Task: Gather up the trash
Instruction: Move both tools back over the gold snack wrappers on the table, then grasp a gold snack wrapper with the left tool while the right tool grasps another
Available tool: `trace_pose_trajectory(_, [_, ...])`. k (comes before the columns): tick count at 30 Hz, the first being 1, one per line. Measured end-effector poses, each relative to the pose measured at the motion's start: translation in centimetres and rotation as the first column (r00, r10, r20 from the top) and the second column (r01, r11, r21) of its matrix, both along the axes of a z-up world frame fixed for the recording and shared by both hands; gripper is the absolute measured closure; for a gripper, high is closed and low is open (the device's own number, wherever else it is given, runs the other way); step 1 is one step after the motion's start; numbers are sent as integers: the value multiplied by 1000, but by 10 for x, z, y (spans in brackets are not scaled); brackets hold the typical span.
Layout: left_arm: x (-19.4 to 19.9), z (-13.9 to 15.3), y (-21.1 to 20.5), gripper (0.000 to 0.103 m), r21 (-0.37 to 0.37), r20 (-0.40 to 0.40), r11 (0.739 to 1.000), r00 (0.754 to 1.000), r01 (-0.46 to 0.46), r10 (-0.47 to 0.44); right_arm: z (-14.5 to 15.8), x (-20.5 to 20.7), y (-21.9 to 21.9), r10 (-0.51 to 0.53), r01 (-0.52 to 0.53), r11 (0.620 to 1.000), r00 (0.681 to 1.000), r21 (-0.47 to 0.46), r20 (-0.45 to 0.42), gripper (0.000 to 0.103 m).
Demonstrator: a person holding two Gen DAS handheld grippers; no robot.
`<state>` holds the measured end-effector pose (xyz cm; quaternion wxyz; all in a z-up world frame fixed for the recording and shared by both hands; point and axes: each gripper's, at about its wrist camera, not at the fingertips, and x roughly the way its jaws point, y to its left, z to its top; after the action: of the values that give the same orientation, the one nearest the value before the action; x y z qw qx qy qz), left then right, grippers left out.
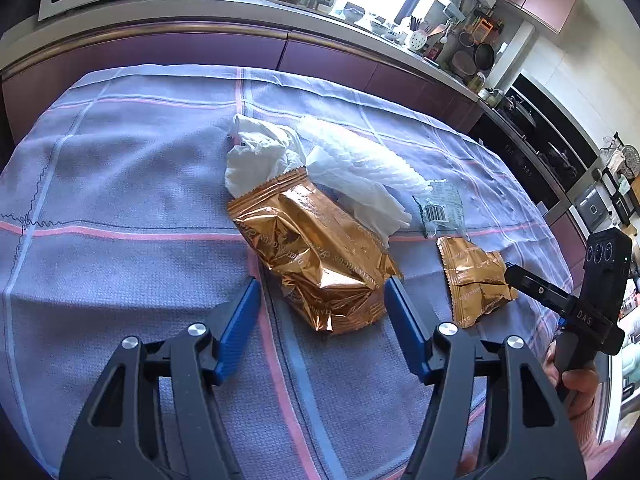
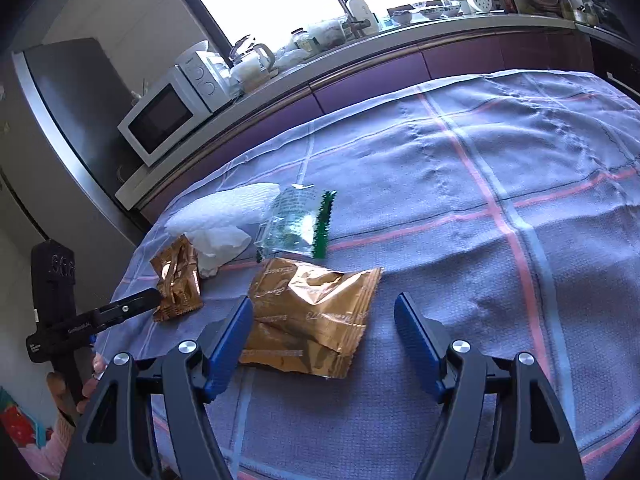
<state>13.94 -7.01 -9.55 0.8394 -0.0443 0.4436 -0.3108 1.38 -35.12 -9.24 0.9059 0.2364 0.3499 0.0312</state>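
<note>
Two copper foil wrappers lie on the lilac checked tablecloth (image 1: 120, 184). The larger wrapper (image 1: 316, 256) sits between the blue fingers of my left gripper (image 1: 322, 280), which is open; the right fingertip is at the wrapper's edge and the left stands apart. The second wrapper (image 2: 312, 316) lies between the fingers of my right gripper (image 2: 324, 302), also open, close to the left finger and far from the right. Behind them are crumpled white tissue (image 1: 264, 152), a white sheet (image 1: 360, 160) and a clear wrapper with a green edge (image 2: 296, 224).
A purple-fronted kitchen counter (image 1: 180, 44) runs behind the table, with a microwave (image 2: 160, 120) and crowded jars and dishes on top. A grey fridge (image 2: 60, 100) stands at the left. The cloth spreads wide to the right in the right wrist view.
</note>
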Motion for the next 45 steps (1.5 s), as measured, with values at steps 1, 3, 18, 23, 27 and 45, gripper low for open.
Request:
trace_pose_trajectory(1, [0, -1, -2, 48, 8, 1, 1000, 1000, -3, 3, 0, 0, 3, 5, -5, 1000, 1000, -5, 1, 33])
trace_pose_trajectory(3, [0, -1, -3, 55, 15, 6, 1000, 1000, -5, 5, 0, 0, 8, 14, -14, 1000, 1000, -18, 1, 38])
trace_pose_trajectory(18, [-17, 0, 14, 97, 1, 32, 1000, 999, -20, 20, 14, -11, 32, 126, -126, 992, 991, -7, 43, 86])
trace_pose_trajectory(23, [-29, 8, 26, 98, -1, 72, 1000, 997, -14, 14, 26, -13, 40, 165, -165, 986, 983, -6, 78, 94])
trace_pose_trajectory(27, [-40, 16, 41, 98, -3, 106, 1000, 994, -22, 23, 31, -12, 40, 180, -183, 983, 978, 27, 101, 97])
trace_pose_trajectory(45, [-79, 28, 110, 98, -16, 170, 990, 975, -142, 143, 59, 6, 66, 276, -300, 950, 936, 87, 219, 101])
